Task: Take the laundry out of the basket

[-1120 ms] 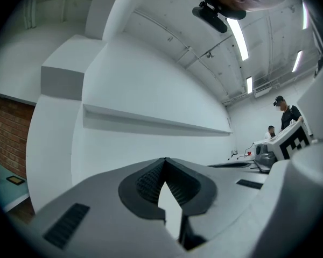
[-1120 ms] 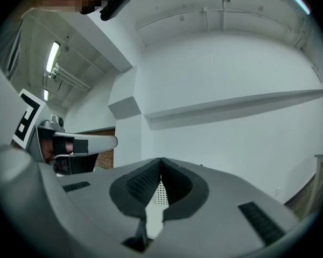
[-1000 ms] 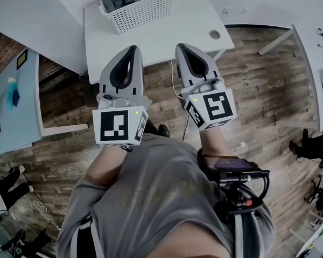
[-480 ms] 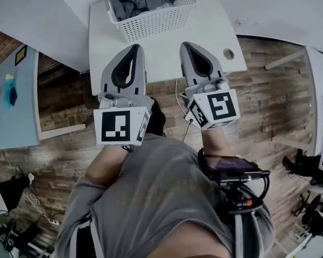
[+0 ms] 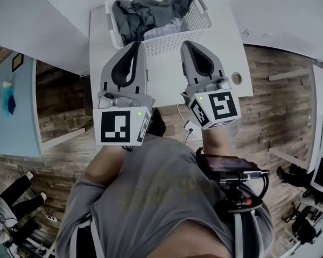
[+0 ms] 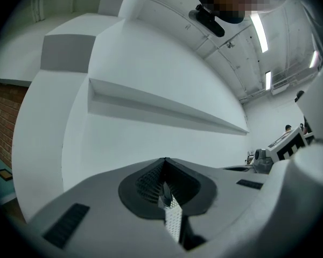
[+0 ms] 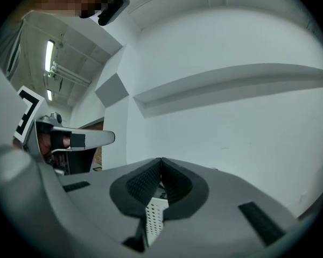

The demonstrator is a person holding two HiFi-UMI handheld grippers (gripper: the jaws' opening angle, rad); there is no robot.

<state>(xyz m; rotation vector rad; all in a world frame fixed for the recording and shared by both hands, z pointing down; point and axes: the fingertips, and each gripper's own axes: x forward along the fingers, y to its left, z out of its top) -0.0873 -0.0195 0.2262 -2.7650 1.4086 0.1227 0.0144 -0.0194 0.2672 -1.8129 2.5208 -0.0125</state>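
Evidently the approach step: left gripper (image 5: 133, 46) and right gripper (image 5: 186, 44), both empty with jaws pressed together, hover over the tabletop (image 5: 167, 77) just short of the basket (image 5: 175, 41) at its far edge, grey laundry (image 5: 145, 12) inside; next, jaws should part and reach in.

Head view steeply down above left hand-held gripper (image 5: 133, 47) and right hand-held gripper (image 5: 186, 44); gripper views close behind own jaws, facing level; all share basket (image 5: 169, 41) just ahead.
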